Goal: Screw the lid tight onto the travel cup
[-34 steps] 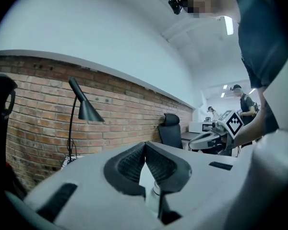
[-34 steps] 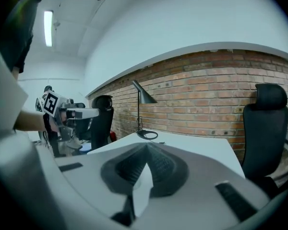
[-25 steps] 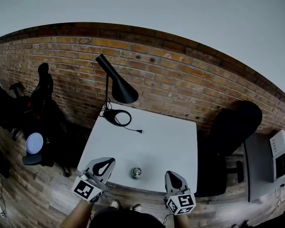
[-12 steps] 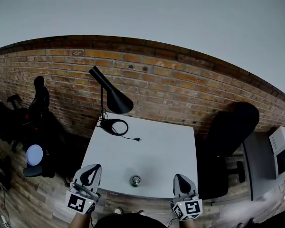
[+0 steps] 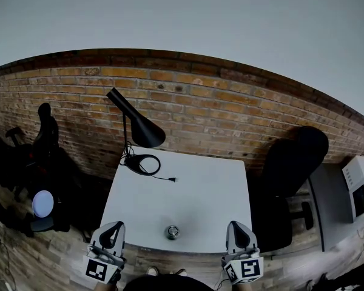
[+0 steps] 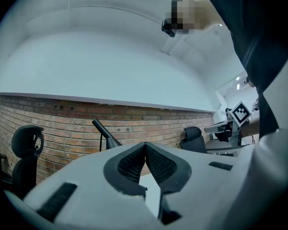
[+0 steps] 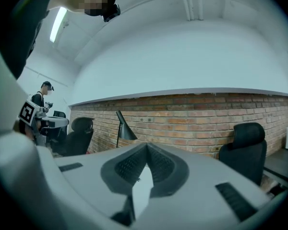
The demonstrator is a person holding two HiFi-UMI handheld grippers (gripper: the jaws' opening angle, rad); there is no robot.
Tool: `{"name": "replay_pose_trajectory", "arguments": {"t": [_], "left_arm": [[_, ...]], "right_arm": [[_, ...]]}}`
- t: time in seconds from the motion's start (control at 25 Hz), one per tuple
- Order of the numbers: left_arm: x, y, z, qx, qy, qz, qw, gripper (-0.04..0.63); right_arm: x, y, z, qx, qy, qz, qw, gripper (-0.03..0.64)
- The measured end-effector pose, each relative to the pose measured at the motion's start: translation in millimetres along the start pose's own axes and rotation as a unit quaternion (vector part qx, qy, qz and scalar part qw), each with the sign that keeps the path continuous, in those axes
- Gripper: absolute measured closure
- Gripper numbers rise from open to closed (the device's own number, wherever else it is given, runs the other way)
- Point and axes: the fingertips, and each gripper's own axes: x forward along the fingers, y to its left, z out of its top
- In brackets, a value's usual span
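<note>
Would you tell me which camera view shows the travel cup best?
The head view: the travel cup stands in plain sight near the front edge of the white table, seen from above. Neither gripper view shows it; both look level towards the brick wall.

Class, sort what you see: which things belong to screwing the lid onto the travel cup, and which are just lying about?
For the job: travel cup, near the front edge of the white table; left claw, shut and empty; right claw, shut and empty.

Lying about: black desk lamp; coiled cable; black office chair.
</note>
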Motion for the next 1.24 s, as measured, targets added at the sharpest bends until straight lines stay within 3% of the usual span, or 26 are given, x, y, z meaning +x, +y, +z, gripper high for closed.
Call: {"name": "replay_pose_trajectory", "arguments": {"t": [0.24, 0.4, 0.52, 1.24], "left_arm": [[5.6, -5.3, 0.7, 0.010, -0.011, -0.007, 0.9999, 0.572], [13.8, -16.0, -0.4, -0.009, -0.022, -0.013, 0.9996, 0.571], [13.8, -22.1, 2.1, -0.011, -0.022, -0.025, 0.9994, 0.572], [8.9, -17.8, 5.0, -0.010, -0.009, -0.038, 0.9992, 0.572]], "right_arm": [[2.3, 17.9, -4.0, -0.012, 0.045, 0.030, 0.998, 0.604], [4.9, 30.2, -0.9, -0.018, 0.011, 0.055, 0.998, 0.604], [3.4, 39.9, 1.1, -0.014, 0.015, 0.065, 0.998, 0.604], [0.0, 34.5, 5.4, -0.018, 0.008, 0.045, 0.999, 0.604]]}}
